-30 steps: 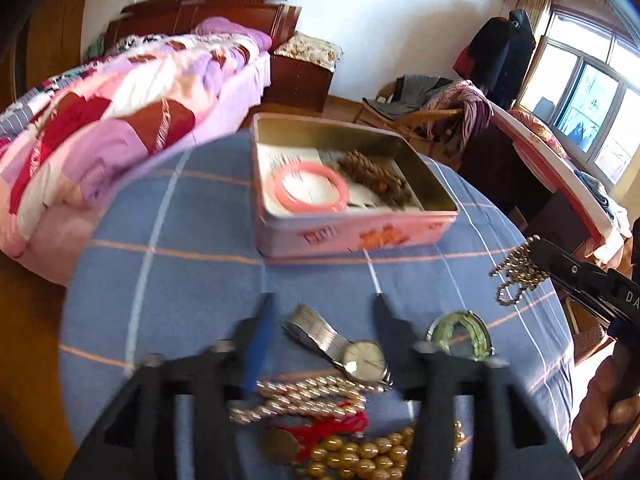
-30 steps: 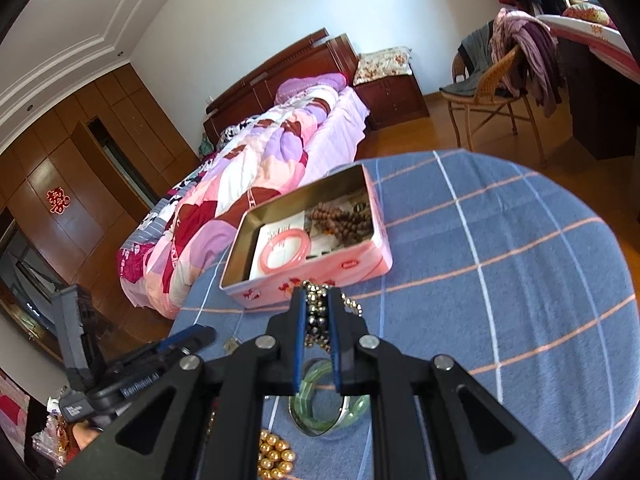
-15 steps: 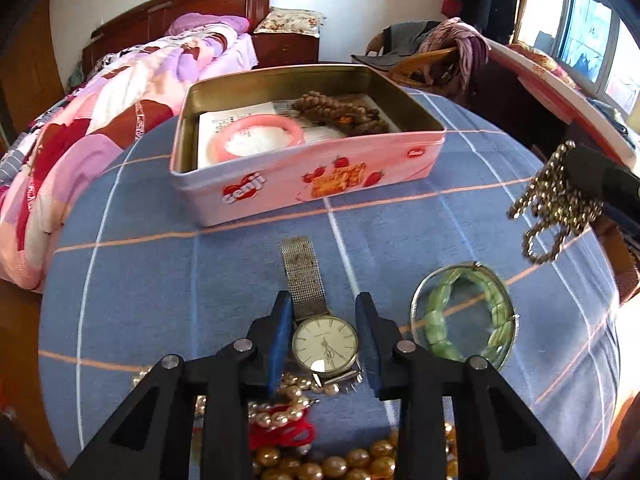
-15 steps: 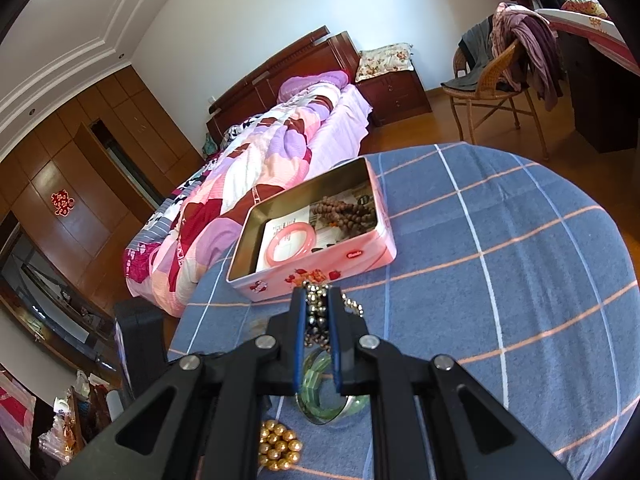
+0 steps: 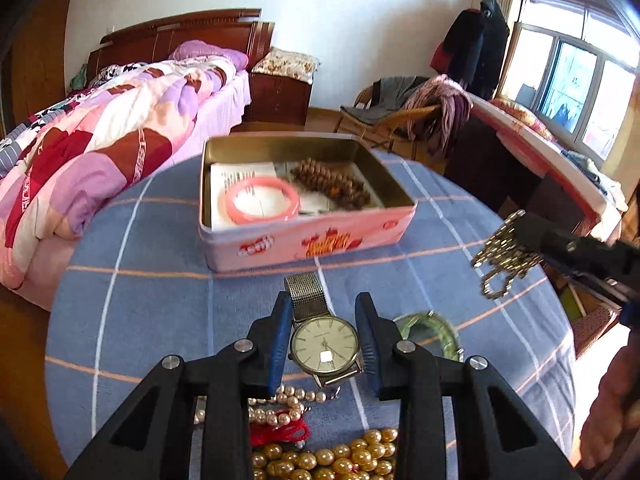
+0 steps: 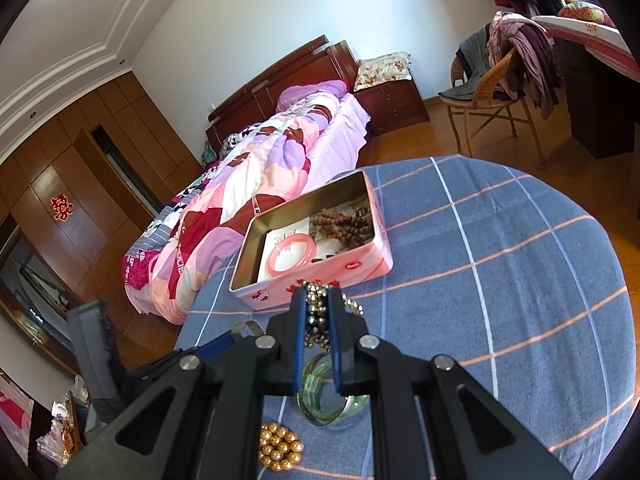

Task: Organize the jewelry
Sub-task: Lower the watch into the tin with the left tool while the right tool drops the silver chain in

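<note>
A pink tin box (image 5: 308, 240) (image 6: 320, 280) stands open on the blue checked tablecloth, holding a pink bangle (image 5: 262, 200) and brown beads (image 5: 330, 184). My left gripper (image 5: 323, 322) is shut on a silver mesh-strap watch (image 5: 324, 344), its face between the blue pads. My right gripper (image 6: 317, 312) is shut on a gold-coloured chain (image 6: 320, 308), also seen hanging at the right of the left wrist view (image 5: 500, 256), above the table beside the box.
A green bangle (image 5: 434, 330) (image 6: 332, 400), pearl strands (image 5: 280, 404), a red cord (image 5: 280, 432) and gold beads (image 5: 332, 460) (image 6: 280, 450) lie on the near part of the table (image 6: 500, 280). A bed and a chair stand beyond the table.
My left gripper has closed in on the watch, which now sits between its pads. My right gripper has kept its hold on the chain and moved slightly toward the box.
</note>
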{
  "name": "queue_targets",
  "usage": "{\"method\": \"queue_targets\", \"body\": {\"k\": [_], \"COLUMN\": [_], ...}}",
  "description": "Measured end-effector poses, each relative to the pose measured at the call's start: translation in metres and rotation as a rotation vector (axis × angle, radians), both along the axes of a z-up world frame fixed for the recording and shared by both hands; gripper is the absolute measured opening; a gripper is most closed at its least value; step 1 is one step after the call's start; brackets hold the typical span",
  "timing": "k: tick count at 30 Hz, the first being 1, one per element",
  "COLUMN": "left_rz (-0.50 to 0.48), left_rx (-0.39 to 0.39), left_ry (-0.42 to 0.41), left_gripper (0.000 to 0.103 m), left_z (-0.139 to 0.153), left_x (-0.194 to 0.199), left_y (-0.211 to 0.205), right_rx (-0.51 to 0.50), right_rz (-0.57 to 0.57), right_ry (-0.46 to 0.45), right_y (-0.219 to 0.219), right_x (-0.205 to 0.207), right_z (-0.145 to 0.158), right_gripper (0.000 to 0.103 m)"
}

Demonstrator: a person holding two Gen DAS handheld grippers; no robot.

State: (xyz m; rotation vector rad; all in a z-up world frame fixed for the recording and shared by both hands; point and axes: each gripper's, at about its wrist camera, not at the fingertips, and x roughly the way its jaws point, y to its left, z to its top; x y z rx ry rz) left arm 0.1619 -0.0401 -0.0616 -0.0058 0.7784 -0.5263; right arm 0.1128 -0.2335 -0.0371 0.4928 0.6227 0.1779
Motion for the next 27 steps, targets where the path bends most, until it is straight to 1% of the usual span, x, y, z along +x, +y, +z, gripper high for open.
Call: {"method": "queue_targets", "body": {"k": [6,9,11,14,17,21,24,27], "left_rz": [0.012,0.032,0.046,0.061,0.081,0.094,0.101,0.111], "left_rx": [-0.038,-0.048,-0.042,-0.040,-0.030,-0.023,0.004,0.012], "left_ry": [-0.088,-0.130,-0.149,-0.156,-0.148,-0.122,-0.111,-0.090], "left_gripper": [0.033,0.033,0.033,0.033,0.033,0.033,0.033,0.033], "left_z": [0.034,0.049,0.054,0.049,0.037,0.024,0.014,0.003], "left_x": [0.014,0.032,0.049,0.071,0.091,0.110,0.120,0.128], "left_y": [0.004,0.003,0.001,-0.004,-0.008,-0.012,-0.016,-0.017], "right_rx": [-0.001,0.000,0.002,0.000,-0.016,-0.020,-0.032,-0.038], "right_rz": [0.010,0.012,0.016,0.030,0.037,0.048,0.055,0.062], "right_ry": [-0.044,-0.078,-0.096,-0.115,-0.102,-0.061,-0.025,0.017], "right_y": [0.001,0.003,0.006,0.012,0.020,0.027,0.029,0.027], "right_x": [0.016,0.033,0.045,0.065,0.083,0.105,0.114,0.121], "right_z": [0.017,0.028,0.033,0.033,0.023,0.003,-0.010,-0.024], "right_gripper": [0.014,0.014,0.014,0.014,0.014,0.014,0.014,0.014]}}
